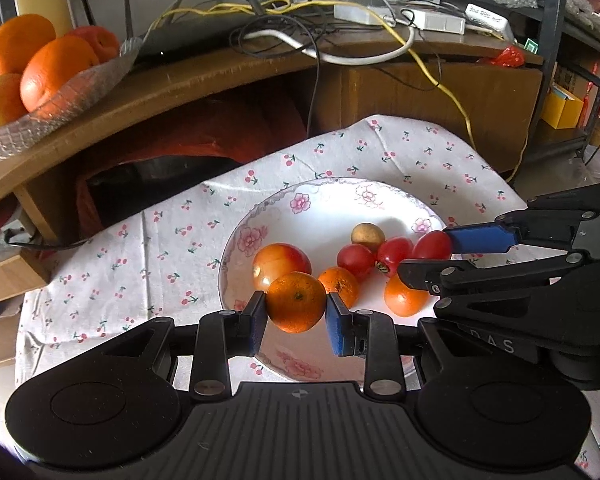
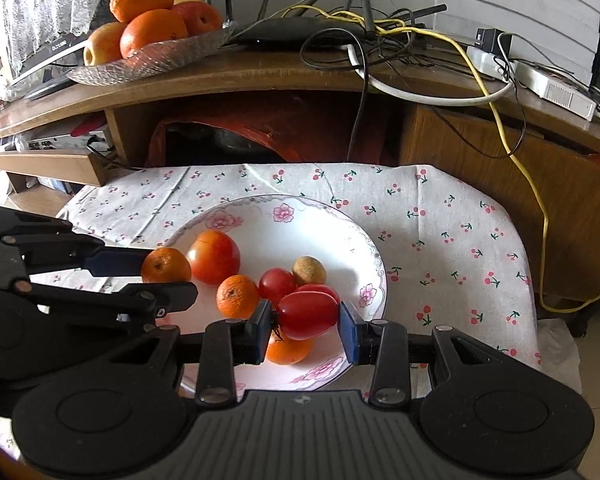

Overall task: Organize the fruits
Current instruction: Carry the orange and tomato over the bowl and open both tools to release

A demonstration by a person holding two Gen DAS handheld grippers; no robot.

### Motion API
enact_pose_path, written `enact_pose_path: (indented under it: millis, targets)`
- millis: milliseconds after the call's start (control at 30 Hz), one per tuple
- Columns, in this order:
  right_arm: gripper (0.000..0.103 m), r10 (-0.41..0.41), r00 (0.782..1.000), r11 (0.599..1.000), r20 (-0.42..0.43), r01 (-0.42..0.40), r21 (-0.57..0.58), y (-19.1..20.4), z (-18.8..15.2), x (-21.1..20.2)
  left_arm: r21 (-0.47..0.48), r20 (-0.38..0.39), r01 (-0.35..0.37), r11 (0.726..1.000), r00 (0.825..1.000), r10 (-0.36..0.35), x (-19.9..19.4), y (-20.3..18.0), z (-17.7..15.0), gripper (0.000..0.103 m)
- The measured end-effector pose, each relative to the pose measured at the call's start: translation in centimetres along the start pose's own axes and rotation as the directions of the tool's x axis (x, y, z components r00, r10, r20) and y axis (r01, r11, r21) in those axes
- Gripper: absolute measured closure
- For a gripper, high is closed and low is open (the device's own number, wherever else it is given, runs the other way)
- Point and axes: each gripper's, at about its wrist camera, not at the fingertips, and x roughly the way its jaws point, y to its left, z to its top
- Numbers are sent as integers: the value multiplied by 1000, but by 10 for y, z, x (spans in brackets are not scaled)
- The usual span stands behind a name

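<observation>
A white floral plate (image 1: 320, 208) (image 2: 372, 256) sits on the cherry-print cloth. My left gripper (image 1: 296, 312) (image 2: 166, 274) is shut on a small mandarin (image 1: 296, 302) (image 2: 166, 266) at the plate's near left. My right gripper (image 2: 305, 316) (image 1: 426, 252) is shut on an oblong red tomato (image 2: 306, 314) (image 1: 432, 245) at the plate's right side. On the plate lie a large tomato (image 1: 282, 266) (image 2: 214, 256), another mandarin (image 1: 340, 284) (image 2: 237, 296), a cherry tomato (image 1: 356, 258) (image 2: 276, 284), a brown round fruit (image 1: 367, 234) (image 2: 309, 270) and an orange fruit (image 1: 404, 298) (image 2: 290, 350).
A glass dish (image 1: 60, 100) (image 2: 148, 60) piled with oranges and apples stands on the wooden shelf (image 1: 220, 76) behind. A router and tangled cables (image 2: 380, 40) cover the shelf's right part. A red bag (image 2: 268, 128) fills the recess below. The cloth (image 2: 460, 240) lies bare to the plate's right.
</observation>
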Motion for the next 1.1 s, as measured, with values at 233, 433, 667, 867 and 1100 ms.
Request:
enact_pose_path:
  millis: [233, 433, 667, 867, 1100]
  targets:
    - [66, -12, 1000, 1000, -1, 12, 4, -3, 4, 14, -31, -17, 22, 999, 1000, -23, 14, 6, 2, 65]
    - [65, -20, 1000, 1000, 7, 20, 3, -5, 7, 19, -44, -19, 38, 998, 999, -39, 19, 5, 2, 64]
    - [65, -26, 999, 1000, 19, 26, 0, -3, 9, 21, -69, -19, 33, 997, 999, -34, 21, 9, 2, 60]
    - [65, -13, 1000, 1000, 22, 12, 27, -7, 11, 20, -82, -9, 25, 996, 1000, -25, 19, 13, 3, 53]
    - [64, 7, 999, 998, 38, -9, 63, -12, 16, 12, -100, 19, 23, 995, 1000, -21, 10, 18, 7, 48]
